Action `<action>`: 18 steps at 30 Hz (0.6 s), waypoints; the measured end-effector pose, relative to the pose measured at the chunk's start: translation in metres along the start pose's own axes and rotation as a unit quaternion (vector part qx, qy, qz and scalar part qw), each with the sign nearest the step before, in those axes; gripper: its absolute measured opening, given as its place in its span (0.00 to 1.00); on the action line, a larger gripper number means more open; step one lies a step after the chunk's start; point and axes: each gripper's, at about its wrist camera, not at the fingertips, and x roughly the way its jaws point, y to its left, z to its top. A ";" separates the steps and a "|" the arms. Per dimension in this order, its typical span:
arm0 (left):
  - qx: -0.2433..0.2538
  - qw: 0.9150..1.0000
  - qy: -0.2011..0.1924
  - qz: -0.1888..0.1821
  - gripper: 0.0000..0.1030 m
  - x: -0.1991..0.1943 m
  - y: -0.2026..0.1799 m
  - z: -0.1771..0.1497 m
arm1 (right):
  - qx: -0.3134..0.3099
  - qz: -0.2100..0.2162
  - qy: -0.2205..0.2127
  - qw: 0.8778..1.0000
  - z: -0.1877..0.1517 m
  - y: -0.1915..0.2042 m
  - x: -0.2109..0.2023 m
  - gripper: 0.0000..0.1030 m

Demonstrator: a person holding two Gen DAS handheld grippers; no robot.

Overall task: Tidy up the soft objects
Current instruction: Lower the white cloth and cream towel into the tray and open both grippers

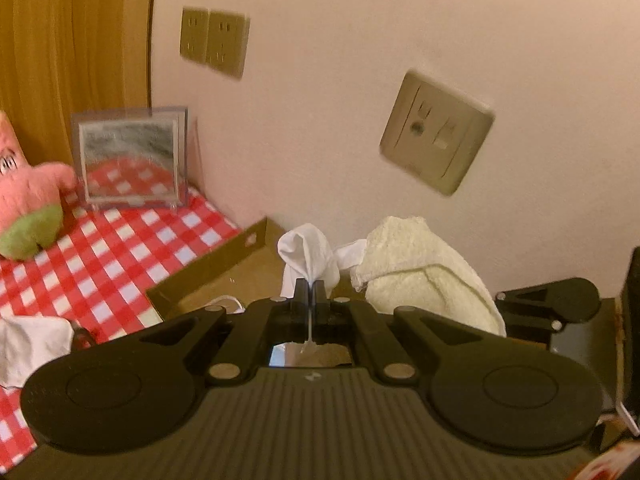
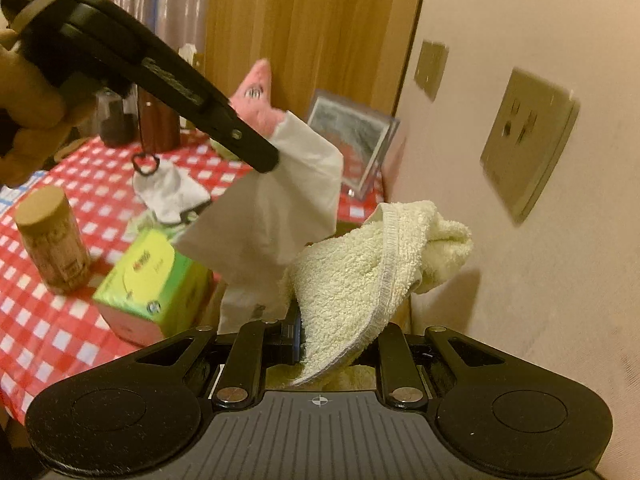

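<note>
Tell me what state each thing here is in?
Left gripper: shut on thin white tissue, held up.
Right gripper: shut on cream terry towel, draped, lifted.
Brown cardboard box: open.
Pink star-shaped plush toy: sitting upright.
Green tissue pack: lying on checked tablecloth.

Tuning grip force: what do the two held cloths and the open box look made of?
Cream towel in the right hand-held gripper: terry cotton by its looped pile and stitched hem. White cloth in the left hand-held gripper: thin and smooth, tissue or light fabric, cannot tell which. Box: matte brown cardboard, probably.
</note>
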 end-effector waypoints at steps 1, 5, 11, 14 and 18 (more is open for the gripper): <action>-0.004 1.000 0.005 0.001 0.00 0.008 0.000 -0.003 | 0.004 0.002 0.005 1.000 -0.003 -0.001 0.004 0.17; -0.013 1.000 0.011 0.006 0.12 0.035 0.003 -0.012 | 0.009 0.005 0.019 1.000 -0.013 -0.004 0.016 0.17; -0.011 1.000 0.020 0.020 0.21 0.046 0.009 -0.020 | 0.016 0.005 0.030 0.999 -0.018 -0.010 0.026 0.17; -0.011 0.999 0.020 0.030 0.21 0.040 0.015 -0.023 | 0.017 0.006 0.036 0.999 -0.020 -0.010 0.031 0.17; -0.020 0.999 0.017 0.041 0.23 0.024 0.024 -0.031 | 0.013 0.008 0.044 0.999 -0.021 -0.009 0.039 0.17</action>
